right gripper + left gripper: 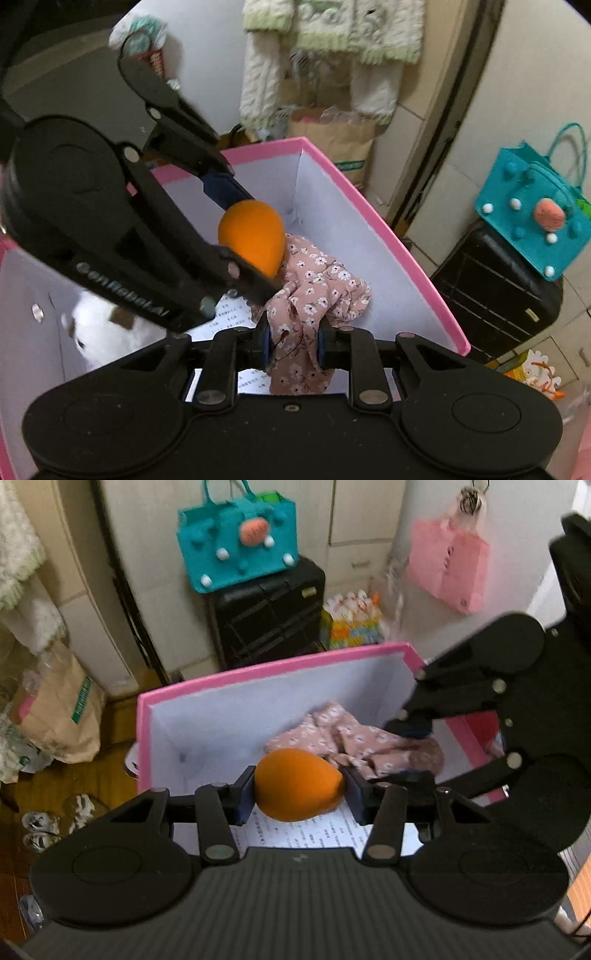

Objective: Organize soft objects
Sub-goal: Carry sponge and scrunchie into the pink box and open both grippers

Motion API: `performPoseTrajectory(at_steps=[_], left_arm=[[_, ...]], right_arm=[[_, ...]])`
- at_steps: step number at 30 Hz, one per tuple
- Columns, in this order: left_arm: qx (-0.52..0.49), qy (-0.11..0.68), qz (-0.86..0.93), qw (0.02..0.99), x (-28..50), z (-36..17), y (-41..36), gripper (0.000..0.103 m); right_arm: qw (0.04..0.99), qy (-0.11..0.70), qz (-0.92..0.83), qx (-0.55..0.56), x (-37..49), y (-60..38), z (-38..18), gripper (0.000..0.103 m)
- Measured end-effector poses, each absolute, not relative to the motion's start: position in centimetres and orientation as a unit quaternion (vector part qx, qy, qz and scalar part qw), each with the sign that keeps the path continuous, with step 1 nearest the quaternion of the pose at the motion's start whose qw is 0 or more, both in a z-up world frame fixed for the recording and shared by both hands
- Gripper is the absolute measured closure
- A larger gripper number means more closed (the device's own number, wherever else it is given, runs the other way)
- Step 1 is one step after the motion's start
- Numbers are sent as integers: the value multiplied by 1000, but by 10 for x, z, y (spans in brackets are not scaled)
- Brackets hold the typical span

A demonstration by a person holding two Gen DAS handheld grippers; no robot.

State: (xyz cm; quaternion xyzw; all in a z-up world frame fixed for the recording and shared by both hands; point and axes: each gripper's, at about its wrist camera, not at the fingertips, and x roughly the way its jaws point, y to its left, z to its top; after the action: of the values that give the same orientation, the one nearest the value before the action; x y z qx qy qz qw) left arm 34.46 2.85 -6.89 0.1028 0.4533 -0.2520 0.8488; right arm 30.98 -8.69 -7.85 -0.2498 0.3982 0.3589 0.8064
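Note:
My left gripper is shut on an orange egg-shaped sponge and holds it over the open pink box. The sponge also shows in the right wrist view, with the left gripper coming in from the left. My right gripper is shut on a pink floral cloth inside the pink box. In the left wrist view the cloth lies in the box's right part and the right gripper reaches down onto it.
A printed paper lies on the box floor, and a white fluffy thing sits in the box at the left. Behind the box stand a black suitcase with a teal felt bag, a brown paper bag and a hanging pink bag.

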Motion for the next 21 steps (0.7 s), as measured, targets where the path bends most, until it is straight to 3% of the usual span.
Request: performPoseTrajectory(at_steps=[9,13,16,21], left_arm=[[112,460,-228,851,360,-79,25,53],[120,450,-217,858,362,-83,25,49],[124,430,-225,866,356,-79,24,39],[73,381,-241,889,343,-62,39,39]], right_arm=[[784,415,368,-279,326,-79,-92,76],[793,403,355,-287,329,-78,-95,62],[804,392,343,-286,329,-80,-95,50],[817,410,330,-235,321,-87,-84,50]])
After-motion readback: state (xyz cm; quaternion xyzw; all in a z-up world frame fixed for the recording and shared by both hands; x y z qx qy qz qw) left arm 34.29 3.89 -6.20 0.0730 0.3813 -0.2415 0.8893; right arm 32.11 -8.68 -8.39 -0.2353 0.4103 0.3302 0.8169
